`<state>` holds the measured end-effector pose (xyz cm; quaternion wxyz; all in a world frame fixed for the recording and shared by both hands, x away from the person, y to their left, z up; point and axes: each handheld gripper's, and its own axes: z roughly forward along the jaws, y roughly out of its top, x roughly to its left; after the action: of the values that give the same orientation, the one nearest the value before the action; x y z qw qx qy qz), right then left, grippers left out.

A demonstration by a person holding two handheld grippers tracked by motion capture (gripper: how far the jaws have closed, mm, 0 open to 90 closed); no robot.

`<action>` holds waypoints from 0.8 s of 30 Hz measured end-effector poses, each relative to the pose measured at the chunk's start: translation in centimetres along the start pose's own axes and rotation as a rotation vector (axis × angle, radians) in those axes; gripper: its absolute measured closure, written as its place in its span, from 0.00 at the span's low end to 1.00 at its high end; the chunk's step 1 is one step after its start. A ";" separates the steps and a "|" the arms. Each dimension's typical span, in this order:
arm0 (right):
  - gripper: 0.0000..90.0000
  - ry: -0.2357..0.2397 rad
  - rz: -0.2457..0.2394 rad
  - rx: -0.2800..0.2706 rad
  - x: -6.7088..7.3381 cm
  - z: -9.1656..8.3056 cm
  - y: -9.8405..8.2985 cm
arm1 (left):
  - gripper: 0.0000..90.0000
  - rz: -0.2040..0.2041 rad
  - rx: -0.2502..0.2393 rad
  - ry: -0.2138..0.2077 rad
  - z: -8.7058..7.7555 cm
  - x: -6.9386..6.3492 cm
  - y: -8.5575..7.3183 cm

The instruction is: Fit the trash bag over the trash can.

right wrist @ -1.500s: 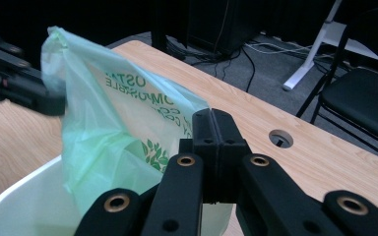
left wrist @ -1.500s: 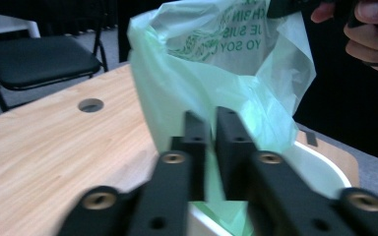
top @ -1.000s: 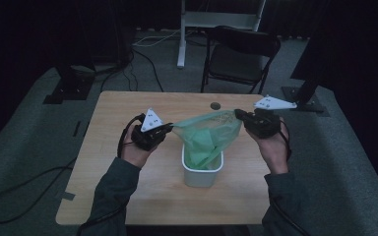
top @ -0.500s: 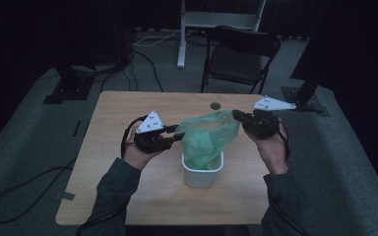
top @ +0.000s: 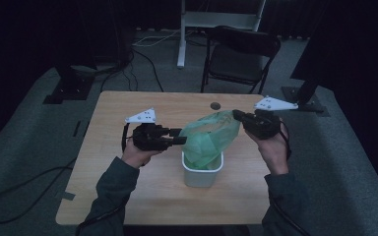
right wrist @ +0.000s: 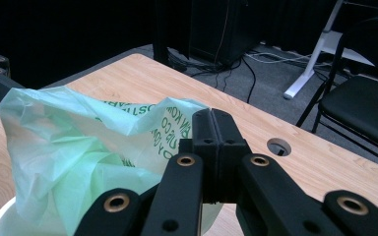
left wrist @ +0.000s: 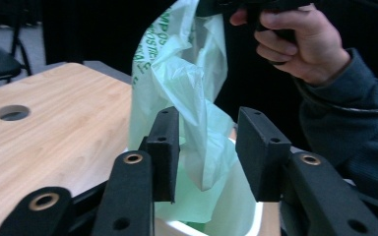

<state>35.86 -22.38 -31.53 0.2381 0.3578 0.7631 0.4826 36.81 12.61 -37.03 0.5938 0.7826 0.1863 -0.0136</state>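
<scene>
Green crinkled plastic bag in white tub

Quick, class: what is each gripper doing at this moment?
Left gripper: jaws have just been opening; open, thin green plastic bag between them, unpinched.
Right gripper: shut on the bag's edge.

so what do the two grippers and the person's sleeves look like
Both the left gripper and right gripper are black, with flat rectangular jaws on arms with brass-ringed holes. Each carries a pale grey three-cornered plate on top and trails a black cable. The sleeves are dark teal-grey.
</scene>
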 end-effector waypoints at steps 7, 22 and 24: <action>1.00 0.010 -0.009 0.003 0.1 0.1 -0.1 | 0.78 -0.014 0.000 -0.074 0.2 0.1 0.0; 1.00 0.019 -0.016 0.004 0.3 0.1 -0.1 | 0.81 -0.036 0.034 -0.163 1.0 0.1 -0.1; 1.00 0.021 -0.017 0.005 0.4 0.1 -0.1 | 0.83 -0.030 0.044 -0.171 1.1 0.1 -0.1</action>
<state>35.70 -22.03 -31.67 0.2333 0.3469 0.7697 0.4825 37.09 11.61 -37.43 0.5899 0.7886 0.1463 -0.0932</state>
